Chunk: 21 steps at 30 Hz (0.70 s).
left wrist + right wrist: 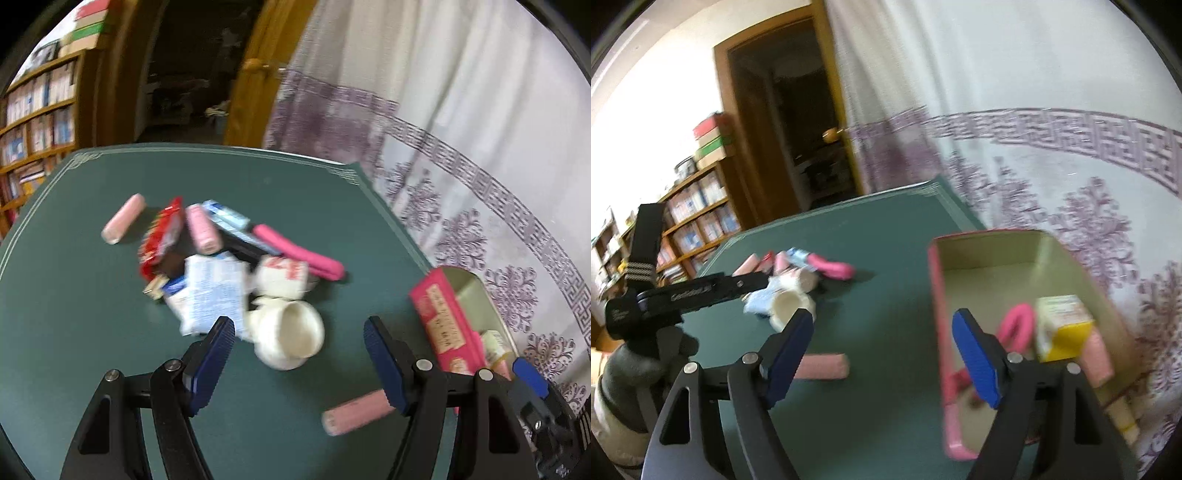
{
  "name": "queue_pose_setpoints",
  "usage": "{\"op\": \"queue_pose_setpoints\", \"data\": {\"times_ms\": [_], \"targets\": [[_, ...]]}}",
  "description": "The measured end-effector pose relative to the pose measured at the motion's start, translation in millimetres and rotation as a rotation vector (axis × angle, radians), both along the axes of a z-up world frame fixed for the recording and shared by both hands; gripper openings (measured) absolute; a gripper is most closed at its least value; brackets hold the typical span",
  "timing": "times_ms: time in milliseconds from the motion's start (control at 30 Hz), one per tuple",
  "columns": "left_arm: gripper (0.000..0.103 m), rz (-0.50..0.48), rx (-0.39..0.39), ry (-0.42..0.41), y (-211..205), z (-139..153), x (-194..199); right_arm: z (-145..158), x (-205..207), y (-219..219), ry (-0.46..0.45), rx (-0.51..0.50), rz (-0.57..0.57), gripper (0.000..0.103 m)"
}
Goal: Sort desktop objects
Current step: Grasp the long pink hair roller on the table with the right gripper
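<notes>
Holding both tools wide, nothing gripped: left tool (299, 334) over the white cup (291, 338) by the clutter pile on the green bench (74, 314), right tool (882, 334) btwn a pink roll (823, 365) and the pink box (938, 332) w/ sorted items.

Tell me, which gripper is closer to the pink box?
Right. The right gripper hovers at the pink box, one finger over its inside. The left gripper is off to the side, nearer the white cup in the pile.

light: bright, even | blur: motion smear throughout | edges: fisheye-bent, dark corners
</notes>
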<state>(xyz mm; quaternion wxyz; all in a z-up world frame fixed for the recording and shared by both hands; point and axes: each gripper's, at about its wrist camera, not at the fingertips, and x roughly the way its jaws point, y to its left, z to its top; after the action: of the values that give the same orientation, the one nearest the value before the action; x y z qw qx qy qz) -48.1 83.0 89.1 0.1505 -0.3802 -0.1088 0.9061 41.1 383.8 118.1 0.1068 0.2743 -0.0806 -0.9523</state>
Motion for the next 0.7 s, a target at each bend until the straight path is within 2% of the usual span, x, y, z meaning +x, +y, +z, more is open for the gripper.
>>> {"op": "queue_pose_setpoints", "data": {"times_ms": [367, 700], "targets": [[0.074, 0.069, -0.014, -0.038, -46.8, -27.0, 4.9, -36.2, -16.0, -68.0, -0.124, 0.056, 0.119, 0.082], [0.074, 0.096, 0.012, -0.086, -66.9, -44.1, -1.0, -68.4, -41.8, -87.5, -0.245, 0.074, 0.127, 0.082]]}}
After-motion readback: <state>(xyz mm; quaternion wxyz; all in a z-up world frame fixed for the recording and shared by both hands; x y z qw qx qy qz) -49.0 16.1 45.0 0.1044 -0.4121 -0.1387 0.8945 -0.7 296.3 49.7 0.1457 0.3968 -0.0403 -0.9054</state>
